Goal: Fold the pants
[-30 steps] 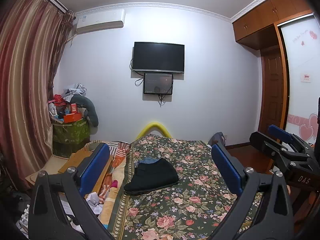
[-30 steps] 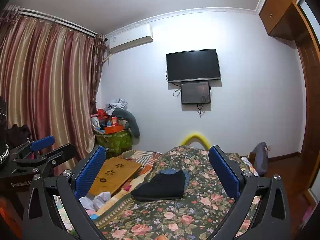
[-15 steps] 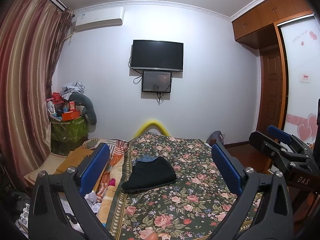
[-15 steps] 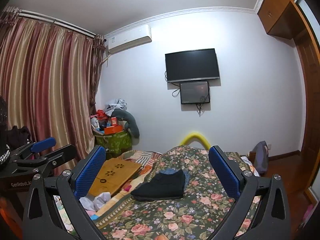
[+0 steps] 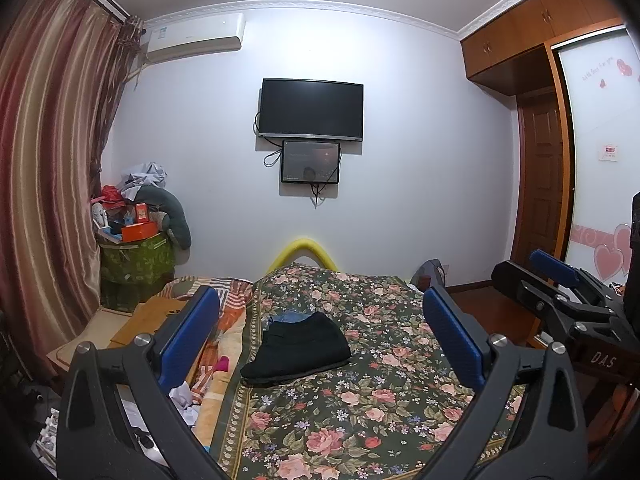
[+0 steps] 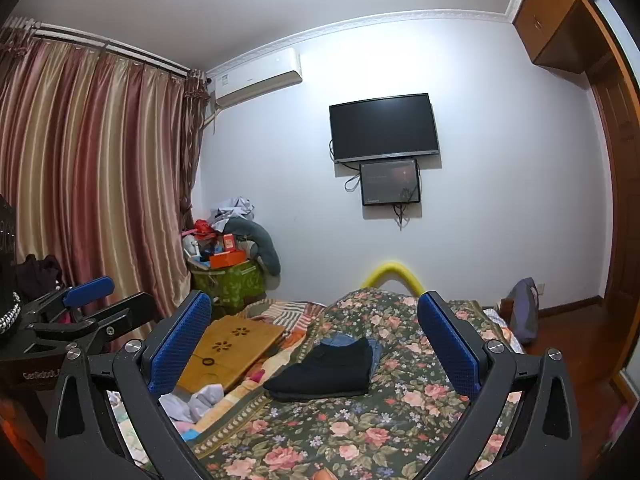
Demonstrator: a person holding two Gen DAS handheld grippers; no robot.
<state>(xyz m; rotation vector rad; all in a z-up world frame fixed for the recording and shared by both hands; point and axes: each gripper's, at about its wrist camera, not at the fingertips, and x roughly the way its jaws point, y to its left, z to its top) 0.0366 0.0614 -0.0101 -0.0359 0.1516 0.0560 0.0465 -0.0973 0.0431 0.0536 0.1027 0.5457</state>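
We hold both claws wide and empty — left claw [image 5: 320, 336], right claw [image 6: 314, 334] — well back from the bed [image 5: 400, 380]. The black pants [image 5: 298, 350] lie there folded into a compact stack — folding looks done, little seems left.

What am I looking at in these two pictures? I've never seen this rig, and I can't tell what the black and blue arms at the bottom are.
Those are hand-held tongs, one in each of a person's hands, each carrying a wide-angle camera that looks out along its two blue-padded fingers. One picture is from the left tongs, the other from the right tongs; each also catches the other at its edge. Both are open and hold nothing. Ahead lies a bed with a floral bedspread. On it sits a folded pair of black pants, with something blue denim partly under its far edge. A wooden lap tray lies beside the bedspread.
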